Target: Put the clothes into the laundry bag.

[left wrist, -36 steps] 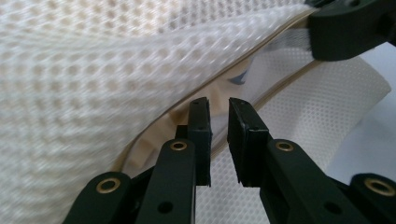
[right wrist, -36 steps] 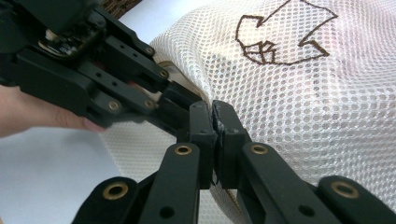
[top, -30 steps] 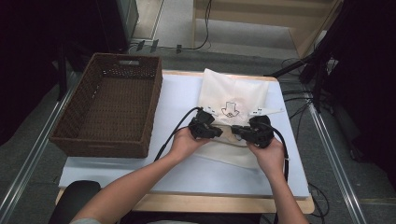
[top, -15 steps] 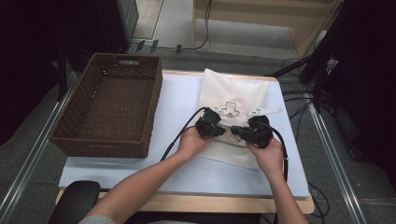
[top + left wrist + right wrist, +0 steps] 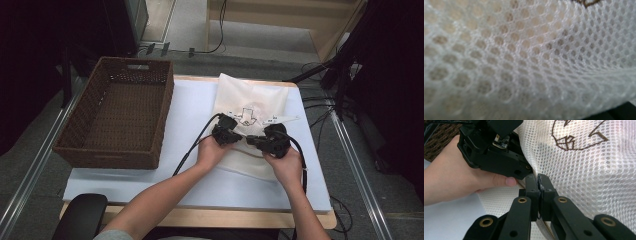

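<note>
Item: white mesh laundry bag [image 5: 250,107], honeycomb weave, semi-translucent, with a beige tint showing through the cells. Flat, roughly rectangular, crumpled along its near edge. Lies on the white table cover [image 5: 190,107], at the right half of the table, reaching to the far edge.

Markings: a line drawing in dark brown thread or print at the bag's middle, in the high view a boxy outline with small marks to either side; in the right gripper view, angular strokes and a small faceted shape. No writing can be read.

Left gripper [image 5: 231,136]: on the bag's near middle, mesh pressed against its camera; jaws closed, and what they pinch cannot be told.

Right gripper [image 5: 539,183]: jaws closed tight on a fold of the mesh at the bag's near edge, just beside the left gripper.

Also present: dark brown wicker basket [image 5: 107,157], at the table's left edge.
</note>
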{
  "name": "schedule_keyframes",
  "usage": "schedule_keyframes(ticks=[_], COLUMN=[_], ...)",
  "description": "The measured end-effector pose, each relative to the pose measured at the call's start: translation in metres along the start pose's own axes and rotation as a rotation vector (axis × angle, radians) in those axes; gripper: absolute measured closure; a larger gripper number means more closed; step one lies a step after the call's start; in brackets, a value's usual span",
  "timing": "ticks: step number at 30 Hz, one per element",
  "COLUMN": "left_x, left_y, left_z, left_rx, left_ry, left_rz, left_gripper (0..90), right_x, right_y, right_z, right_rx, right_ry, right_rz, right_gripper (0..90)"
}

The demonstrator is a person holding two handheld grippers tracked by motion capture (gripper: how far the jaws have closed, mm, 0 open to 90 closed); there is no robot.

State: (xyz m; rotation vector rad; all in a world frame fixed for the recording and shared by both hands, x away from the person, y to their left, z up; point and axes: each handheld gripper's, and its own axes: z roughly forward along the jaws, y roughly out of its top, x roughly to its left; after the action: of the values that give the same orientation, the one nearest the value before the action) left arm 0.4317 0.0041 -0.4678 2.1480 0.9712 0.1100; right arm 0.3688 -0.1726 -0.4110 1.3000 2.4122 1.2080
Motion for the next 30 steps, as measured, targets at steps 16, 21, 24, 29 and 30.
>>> schedule_keyframes(ticks=[16, 21, 24, 29, 30], left_x=[0.001, 0.000, -0.002, -0.002, -0.003], left_y=[0.000, 0.000, 0.000, -0.001, -0.001], left_z=[-0.007, -0.025, -0.036, -0.053, -0.056], left_rx=[0.005, 0.005, 0.020, 0.021, 0.015], left_ry=[-0.096, -0.140, -0.155, -0.180, -0.189], left_rz=[0.050, 0.059, 0.088, 0.099, 0.097], left_gripper=[70.3, 70.1, 68.7, 66.3, 65.8], right_x=[-0.003, -0.006, -0.005, -0.005, -0.005], right_y=[0.000, -0.001, -0.001, -0.001, -0.001], right_z=[0.002, -0.002, -0.002, -0.002, -0.002], right_rx=[0.001, -0.014, -0.008, -0.007, -0.007], right_ry=[0.003, 0.012, 0.007, 0.007, 0.008], right_rz=[0.007, 0.020, 0.020, 0.020, 0.020], right_gripper=[89.5, 89.5, 89.5, 89.4, 89.5])
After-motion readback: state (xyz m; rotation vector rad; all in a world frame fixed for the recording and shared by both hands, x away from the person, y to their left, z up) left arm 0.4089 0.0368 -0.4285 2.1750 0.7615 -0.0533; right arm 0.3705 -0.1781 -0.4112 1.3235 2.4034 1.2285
